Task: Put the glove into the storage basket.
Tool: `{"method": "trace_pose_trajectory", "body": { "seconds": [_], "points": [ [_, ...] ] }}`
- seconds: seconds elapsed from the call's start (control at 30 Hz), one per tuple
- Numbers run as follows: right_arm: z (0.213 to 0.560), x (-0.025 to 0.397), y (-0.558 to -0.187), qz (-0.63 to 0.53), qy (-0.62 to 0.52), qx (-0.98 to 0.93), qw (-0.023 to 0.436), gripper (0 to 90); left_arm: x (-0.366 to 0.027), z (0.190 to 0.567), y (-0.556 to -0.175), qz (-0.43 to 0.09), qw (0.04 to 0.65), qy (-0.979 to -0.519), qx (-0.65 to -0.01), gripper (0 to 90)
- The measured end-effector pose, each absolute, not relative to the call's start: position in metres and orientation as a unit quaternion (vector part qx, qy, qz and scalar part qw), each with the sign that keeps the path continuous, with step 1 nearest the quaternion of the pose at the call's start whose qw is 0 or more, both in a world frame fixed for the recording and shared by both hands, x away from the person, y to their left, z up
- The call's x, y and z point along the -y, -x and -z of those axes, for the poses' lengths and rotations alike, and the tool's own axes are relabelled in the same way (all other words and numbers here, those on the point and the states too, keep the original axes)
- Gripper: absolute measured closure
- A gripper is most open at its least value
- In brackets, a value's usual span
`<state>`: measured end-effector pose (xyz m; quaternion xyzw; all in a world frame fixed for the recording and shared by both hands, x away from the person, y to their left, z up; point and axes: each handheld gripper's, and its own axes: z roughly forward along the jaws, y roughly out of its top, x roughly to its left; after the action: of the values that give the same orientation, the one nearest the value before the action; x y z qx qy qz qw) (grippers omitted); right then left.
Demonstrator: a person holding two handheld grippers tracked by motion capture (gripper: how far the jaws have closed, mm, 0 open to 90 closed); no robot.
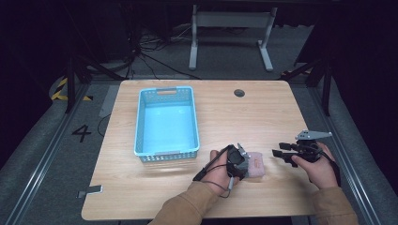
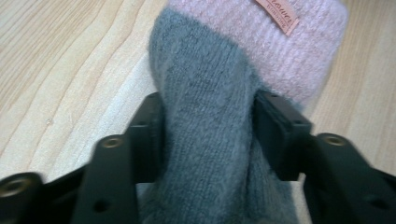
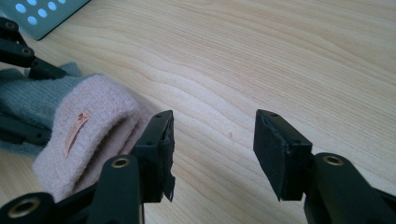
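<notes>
On desk [image 1: 155, 187], front right of centre: one folded knit item, grey and pink sock [image 2: 210, 116], lying flat. Left hand-held gripper [image 2: 208, 135] clamped on grey part. Right hand-held gripper [image 3: 212, 149] spread wide, holding nothing, just beside pink cuff [image 3: 88, 135]. One blue basket [image 1: 141, 126] well apart to left, nothing inside. Risk: grip takes few layers only, so sock may unfold or slip on lift; dangling end could snag basket rim. Count: one sock bundle, one basket, two hand-held grippers.

Sock [image 2: 205, 116] is fuzzy knit wool, grey with a pink ribbed cuff. Table [image 1: 244, 117] is matt wood-grain, probably laminate. Basket [image 1: 141, 126] is glossy perforated plastic.
</notes>
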<state>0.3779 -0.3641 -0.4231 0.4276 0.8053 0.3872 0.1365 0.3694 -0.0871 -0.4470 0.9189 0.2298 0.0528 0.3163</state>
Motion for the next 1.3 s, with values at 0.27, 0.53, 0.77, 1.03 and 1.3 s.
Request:
{"method": "trace_pose_trajectory", "body": {
  "seconds": [0.27,0.53,0.77,1.03,1.3],
  "points": [
    [0.423,0.366,-0.378,-0.388,-0.429,-0.804,0.136,48.8,0.088,0.444,-0.370,-0.046,0.317,-0.919,-0.231,64.9],
    [0.422,0.367,-0.380,-0.391,-0.430,-0.802,0.137,49.0,0.083,0.435,-0.372,-0.025,0.333,-0.912,-0.239,65.9],
    [0.422,0.365,-0.382,-0.392,-0.429,-0.802,0.138,49.1,0.071,0.418,-0.373,-0.026,0.346,-0.906,-0.243,65.9],
    [0.422,0.359,-0.389,-0.391,-0.422,-0.807,0.135,49.1,0.054,0.397,-0.377,-0.032,0.358,-0.898,-0.254,65.7],
    [0.423,0.354,-0.393,-0.389,-0.420,-0.809,0.131,49.1,0.036,0.382,-0.379,-0.035,0.368,-0.890,-0.265,65.6]
  ]
}}
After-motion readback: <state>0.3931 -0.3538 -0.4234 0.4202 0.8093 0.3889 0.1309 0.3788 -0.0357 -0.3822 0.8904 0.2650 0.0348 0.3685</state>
